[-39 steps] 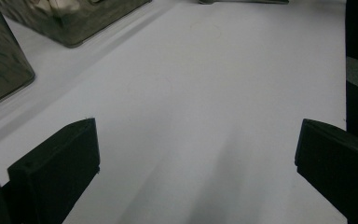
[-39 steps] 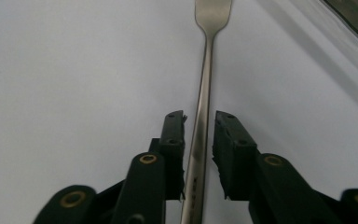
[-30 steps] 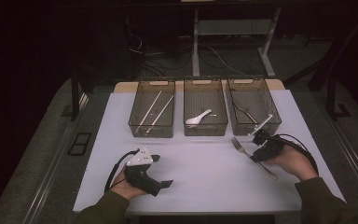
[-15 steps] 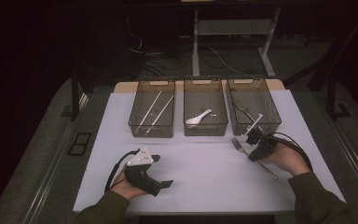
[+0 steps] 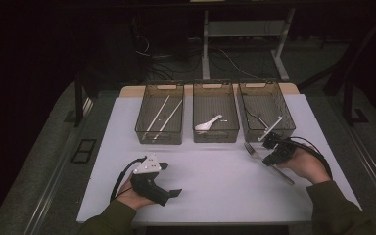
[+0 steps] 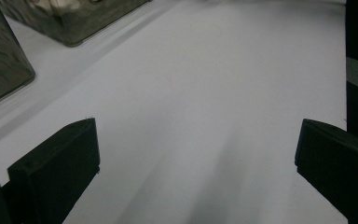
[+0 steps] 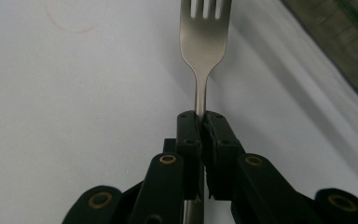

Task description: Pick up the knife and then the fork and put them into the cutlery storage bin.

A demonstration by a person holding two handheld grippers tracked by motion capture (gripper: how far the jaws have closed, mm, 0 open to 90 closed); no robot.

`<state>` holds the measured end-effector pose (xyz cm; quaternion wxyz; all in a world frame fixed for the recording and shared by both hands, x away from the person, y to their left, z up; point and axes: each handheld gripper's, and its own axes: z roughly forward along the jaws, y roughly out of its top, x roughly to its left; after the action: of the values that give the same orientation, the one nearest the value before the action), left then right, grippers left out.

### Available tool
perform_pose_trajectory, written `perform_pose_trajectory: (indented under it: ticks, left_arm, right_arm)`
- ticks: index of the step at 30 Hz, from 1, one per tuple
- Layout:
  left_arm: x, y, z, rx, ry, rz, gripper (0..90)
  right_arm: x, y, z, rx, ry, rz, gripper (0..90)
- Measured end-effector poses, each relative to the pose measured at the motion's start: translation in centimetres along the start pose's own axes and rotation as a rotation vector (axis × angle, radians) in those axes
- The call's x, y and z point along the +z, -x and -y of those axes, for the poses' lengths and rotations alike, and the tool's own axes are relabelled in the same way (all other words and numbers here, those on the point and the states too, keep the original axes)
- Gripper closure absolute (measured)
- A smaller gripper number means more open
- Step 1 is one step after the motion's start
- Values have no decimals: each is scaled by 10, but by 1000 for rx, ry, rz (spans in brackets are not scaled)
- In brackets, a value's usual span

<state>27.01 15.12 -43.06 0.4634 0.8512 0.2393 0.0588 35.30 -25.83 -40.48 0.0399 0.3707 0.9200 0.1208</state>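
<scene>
The right tongs (image 7: 200, 121) have just been closing and now pinch the neck of the fork (image 7: 204, 42), which lies on the white counter (image 5: 210, 171) just near the right bin (image 5: 267, 110). Lift it level and keep the pinch firm. The left tongs (image 6: 196, 154) rest spread, holding nothing.

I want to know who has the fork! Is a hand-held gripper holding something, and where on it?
The right hand-held gripper pinches the metal fork by its handle's neck, just below the tines.
</scene>
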Motion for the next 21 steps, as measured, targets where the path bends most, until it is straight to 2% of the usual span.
perform_pose_trajectory:
  ticks: [10,15,21]
  left_arm:
    - [-1,0,0,-4,2,-1,0]
    - [-1,0,0,-4,3,0,0]
    - [0,0,0,-4,3,1,0]
  right_arm:
    - [-34,12,-6,27,94,18,848]
    - [-51,20,-14,36,123,37,848]
    - [-63,30,-22,57,148,46,848]
